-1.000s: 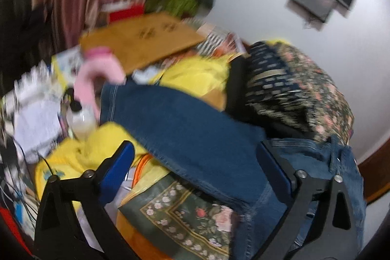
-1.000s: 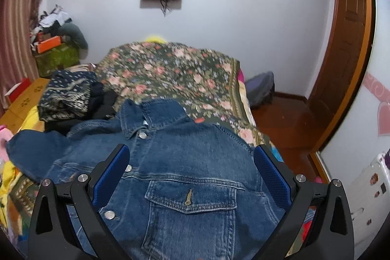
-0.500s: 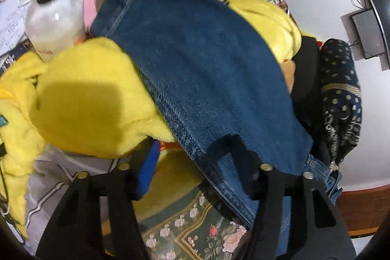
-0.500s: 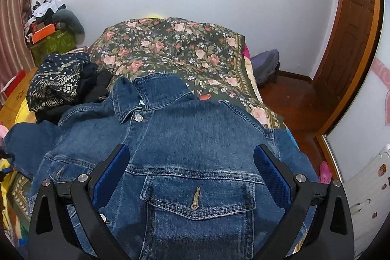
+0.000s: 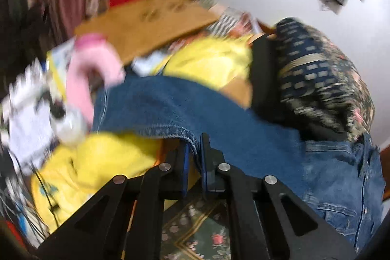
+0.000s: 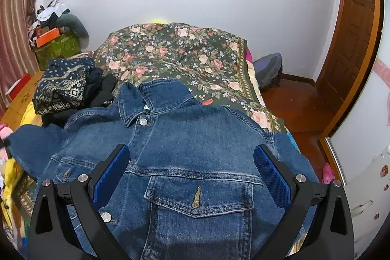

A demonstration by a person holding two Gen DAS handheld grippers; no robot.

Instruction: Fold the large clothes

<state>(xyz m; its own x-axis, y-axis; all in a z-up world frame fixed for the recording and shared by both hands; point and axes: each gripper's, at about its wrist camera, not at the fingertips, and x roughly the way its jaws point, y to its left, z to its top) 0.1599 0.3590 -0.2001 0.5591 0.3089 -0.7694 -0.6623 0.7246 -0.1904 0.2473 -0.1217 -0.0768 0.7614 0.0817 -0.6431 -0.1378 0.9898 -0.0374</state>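
Note:
A blue denim jacket (image 6: 195, 145) lies front up on the floral bedspread (image 6: 175, 52), collar towards the far wall. Its left sleeve (image 5: 170, 106) stretches out over yellow cloth beside the bed. My left gripper (image 5: 194, 150) is shut on the sleeve's lower hem edge and holds it raised a little. My right gripper (image 6: 191, 165) is open and empty, hovering above the jacket's chest over the flap pocket (image 6: 198, 196).
A pile of dark patterned clothes (image 6: 63, 87) lies left of the collar. Yellow fabric (image 5: 97, 162), a pink object (image 5: 90, 70), a bottle and papers crowd the left side. A wooden board (image 5: 146, 23) lies beyond. A wooden door (image 6: 353, 40) and wooden floor are on the right.
My left gripper closed on the sleeve's edge and lifted it; half a second ago it was open and close over the sleeve. The right gripper lowered slightly towards the jacket.

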